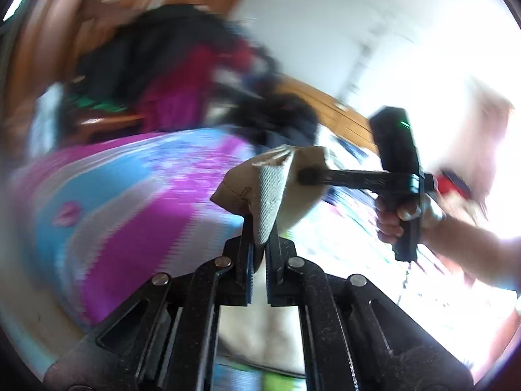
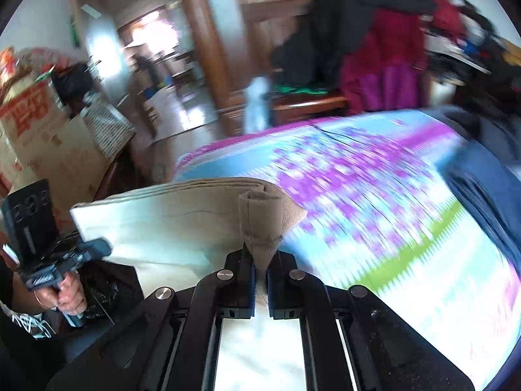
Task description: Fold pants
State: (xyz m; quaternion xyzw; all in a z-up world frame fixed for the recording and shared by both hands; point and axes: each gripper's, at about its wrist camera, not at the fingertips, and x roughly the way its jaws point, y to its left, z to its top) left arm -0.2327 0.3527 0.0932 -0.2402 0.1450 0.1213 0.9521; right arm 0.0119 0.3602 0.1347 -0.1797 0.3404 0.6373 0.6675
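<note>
Both grippers pinch beige pants (image 2: 182, 224), held up over a bed.

L gripper (image 1: 260, 228) is clenched on a bunched fold of the cloth w/ a ribbed strip hanging btwn its fingers; R gripper (image 2: 260, 254) is clamped on a folded edge, the rest of the pants stretching flat to its left toward the other tool. Pants sit above the pink/blue/purple bedspread (image 2: 374, 179), touching or not: can't tell. Dark & red clothes pile (image 2: 374, 49) sits on furniture beyond the bed. Bkgd is motion-blurred.
</note>
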